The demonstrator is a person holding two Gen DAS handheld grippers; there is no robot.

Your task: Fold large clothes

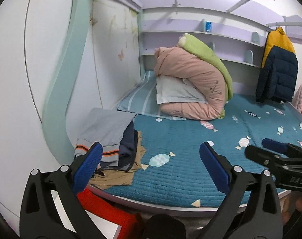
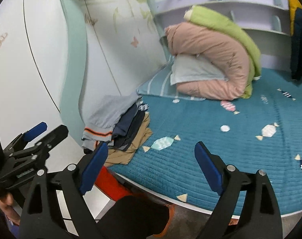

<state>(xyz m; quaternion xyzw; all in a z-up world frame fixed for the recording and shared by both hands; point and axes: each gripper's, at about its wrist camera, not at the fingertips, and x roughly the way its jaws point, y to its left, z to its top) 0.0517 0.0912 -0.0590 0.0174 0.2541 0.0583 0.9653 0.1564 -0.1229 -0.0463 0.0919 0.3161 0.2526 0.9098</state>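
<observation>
Where the teal quilted bed (image 1: 180, 139) meets the pale wall, a stack of folded clothes (image 1: 111, 139) sits at the near left corner of the mattress: a grey garment with an orange and dark stripe across its hem lies on top, navy pieces under it, and a tan one at the bottom that spills loosely toward the bed's edge. From the left gripper (image 1: 151, 165) the stack lies just ahead and to the left, right behind the left blue pad. From the right gripper (image 2: 151, 163) it lies ahead and left as well.

Both sets of jaws stand wide apart and hold nothing; neither touches the clothes or the bedding, and both hang near the front edge of the bed. The right gripper shows at the right margin of the left view, its jaws parted too.

Far ahead of the jaws, a pink quilt (image 1: 192, 83) is bent over a pale pillow (image 1: 176, 91), with a green blanket (image 1: 208, 53) draped on top. A yellow and navy jacket (image 1: 278, 65) hangs off to the right.
</observation>
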